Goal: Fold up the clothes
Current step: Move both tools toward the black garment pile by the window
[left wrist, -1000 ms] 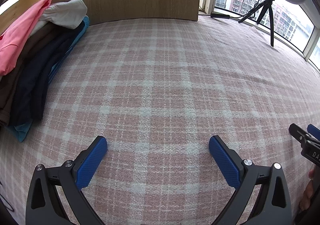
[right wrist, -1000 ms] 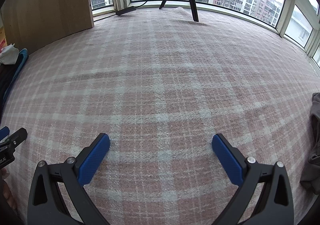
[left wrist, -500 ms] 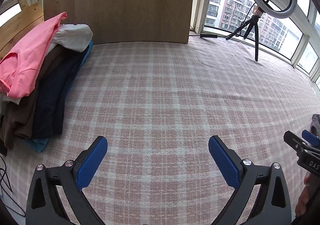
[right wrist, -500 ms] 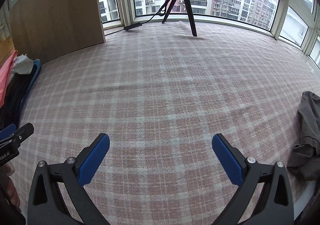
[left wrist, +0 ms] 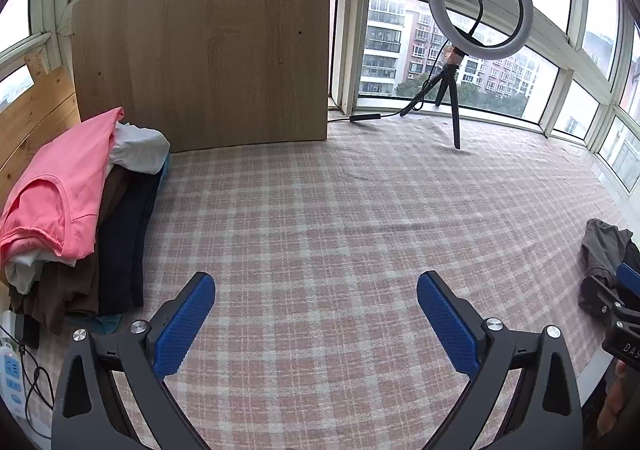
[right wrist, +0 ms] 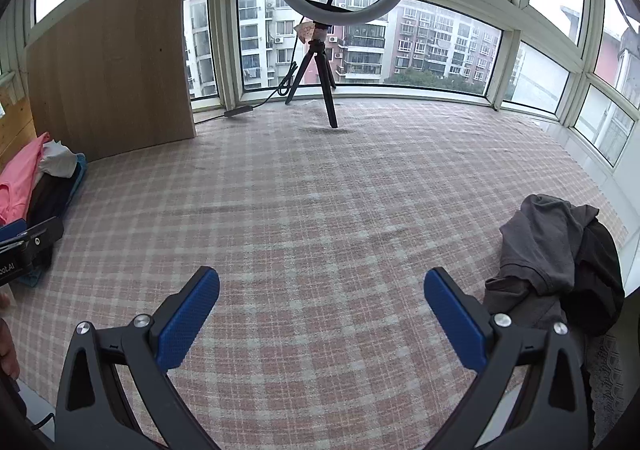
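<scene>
The pink-and-white checked cloth-covered worktop (right wrist: pixel 320 210) is the landmark. At its left edge sits a stack of clothes topped by a pink garment (left wrist: pixel 60 190); whether all of it is folded cannot be told. At its right edge lies a crumpled dark grey garment (right wrist: pixel 556 250), with no clear long axis. It lies just right of the right claw (right wrist: pixel 320 314), the nearer of the two. The left claw (left wrist: pixel 316 314) hovers mid-worktop. Both claws are spread wide, holding nothing.
</scene>
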Demonstrator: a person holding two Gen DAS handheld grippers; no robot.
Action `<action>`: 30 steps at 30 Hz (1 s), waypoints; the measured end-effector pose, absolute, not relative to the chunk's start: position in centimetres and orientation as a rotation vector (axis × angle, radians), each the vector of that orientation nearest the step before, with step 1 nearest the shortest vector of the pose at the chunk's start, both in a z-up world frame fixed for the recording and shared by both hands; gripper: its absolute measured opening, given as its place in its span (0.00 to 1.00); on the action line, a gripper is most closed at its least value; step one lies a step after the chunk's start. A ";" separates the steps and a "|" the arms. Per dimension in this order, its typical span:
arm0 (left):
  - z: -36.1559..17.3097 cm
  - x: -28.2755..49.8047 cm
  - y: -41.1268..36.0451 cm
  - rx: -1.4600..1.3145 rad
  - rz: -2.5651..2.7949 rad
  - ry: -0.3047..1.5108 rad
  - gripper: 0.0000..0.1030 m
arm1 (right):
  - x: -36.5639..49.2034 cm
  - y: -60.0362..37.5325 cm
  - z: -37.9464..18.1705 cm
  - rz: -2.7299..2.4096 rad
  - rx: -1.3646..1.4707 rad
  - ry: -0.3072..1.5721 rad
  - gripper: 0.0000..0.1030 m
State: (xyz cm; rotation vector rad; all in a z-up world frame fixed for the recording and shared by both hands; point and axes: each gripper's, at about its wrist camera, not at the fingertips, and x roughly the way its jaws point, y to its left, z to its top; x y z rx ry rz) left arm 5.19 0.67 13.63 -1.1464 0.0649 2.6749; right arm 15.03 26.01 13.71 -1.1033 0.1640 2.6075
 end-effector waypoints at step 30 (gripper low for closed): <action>16.1 10.9 22.8 -1.002 2.250 0.263 0.99 | 37.0 47.2 14.8 2.145 -0.866 0.543 1.00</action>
